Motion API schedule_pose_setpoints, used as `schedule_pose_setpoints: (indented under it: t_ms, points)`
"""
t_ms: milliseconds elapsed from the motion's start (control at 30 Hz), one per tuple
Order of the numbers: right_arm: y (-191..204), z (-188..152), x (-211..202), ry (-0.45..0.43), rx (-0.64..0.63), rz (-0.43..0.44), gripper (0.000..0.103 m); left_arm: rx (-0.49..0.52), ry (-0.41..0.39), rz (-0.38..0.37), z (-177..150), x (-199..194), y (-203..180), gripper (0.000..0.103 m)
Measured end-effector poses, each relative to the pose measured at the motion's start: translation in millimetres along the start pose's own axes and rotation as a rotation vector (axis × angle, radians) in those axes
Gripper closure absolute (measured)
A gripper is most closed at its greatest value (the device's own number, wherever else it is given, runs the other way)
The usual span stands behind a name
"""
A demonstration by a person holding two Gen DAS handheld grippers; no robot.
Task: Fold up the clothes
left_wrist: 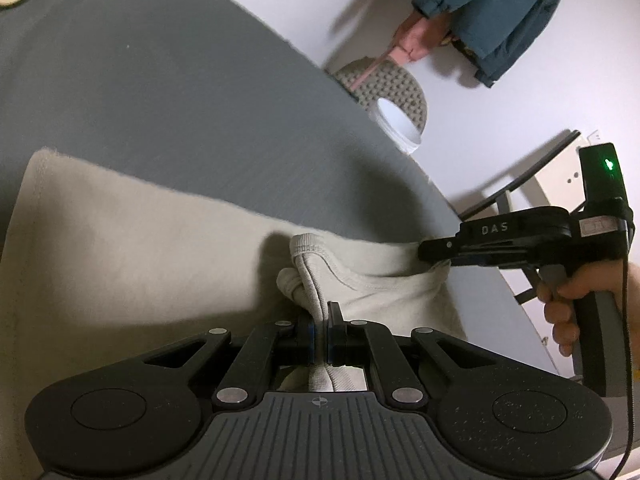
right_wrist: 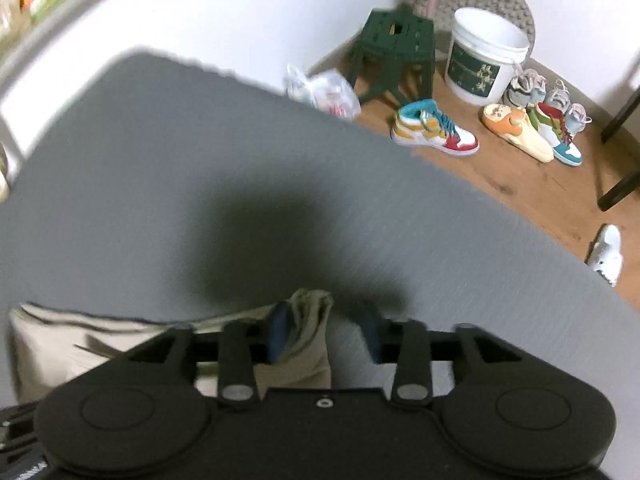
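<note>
A beige garment (left_wrist: pixel 140 260) lies partly folded on the grey table (left_wrist: pixel 160 80). My left gripper (left_wrist: pixel 320 336) is shut on its bunched ribbed edge (left_wrist: pixel 316 280), low in the left wrist view. My right gripper (left_wrist: pixel 430 250), held by a hand (left_wrist: pixel 568 304), reaches in from the right with its tip at the garment's right edge. In the right wrist view the right gripper (right_wrist: pixel 325 334) is open. A fold of the beige garment (right_wrist: pixel 308 320) rests against its left finger (right_wrist: pixel 280 332), apart from the right one. More of the cloth (right_wrist: pixel 60 344) spreads out to the left.
The grey table (right_wrist: pixel 120 200) ends at a curved edge, with wooden floor (right_wrist: pixel 520 184) beyond. On the floor stand a green stool (right_wrist: pixel 394 52), a white bucket (right_wrist: pixel 480 64), several sneakers (right_wrist: pixel 434 128) and a plastic bag (right_wrist: pixel 324 92). A teal sleeve (left_wrist: pixel 500 12) with a hand shows at the upper right.
</note>
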State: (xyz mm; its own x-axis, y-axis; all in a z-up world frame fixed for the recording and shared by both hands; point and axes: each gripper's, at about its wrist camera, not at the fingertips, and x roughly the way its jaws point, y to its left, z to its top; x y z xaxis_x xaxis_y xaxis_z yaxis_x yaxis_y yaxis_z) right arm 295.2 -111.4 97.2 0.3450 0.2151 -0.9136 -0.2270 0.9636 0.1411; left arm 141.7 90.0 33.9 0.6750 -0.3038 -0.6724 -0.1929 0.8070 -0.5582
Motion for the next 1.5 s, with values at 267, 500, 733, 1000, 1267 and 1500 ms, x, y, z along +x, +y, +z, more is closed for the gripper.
schedule_pose_setpoints:
  t_ms: [267,500,733,1000,1267,1500]
  points:
    - [-31,-24,-27,-0.104,0.063,0.127,0.096,0.06,-0.032,0.029,2,-3,-10,0.098]
    - [-35,-41,-4,-0.118,0.094,0.236,0.097,0.032,-0.015,0.041,0,4,-3,0.098]
    - [-44,-46,10,-0.181,0.132,0.163,0.083,0.051,-0.025,0.046,-1,6,-4,0.098]
    - [-43,-75,-33,-0.262,0.125,0.258,0.084,0.029,-0.018,0.028,-1,9,4,0.098]
    - [-37,-151,-31,-0.239,-0.021,0.192,0.085,0.007,-0.001,0.027,2,9,9,0.091]
    - [-26,-198,-73,-0.372,-0.07,0.154,0.084,0.014,-0.034,0.087,7,-6,11,0.089]
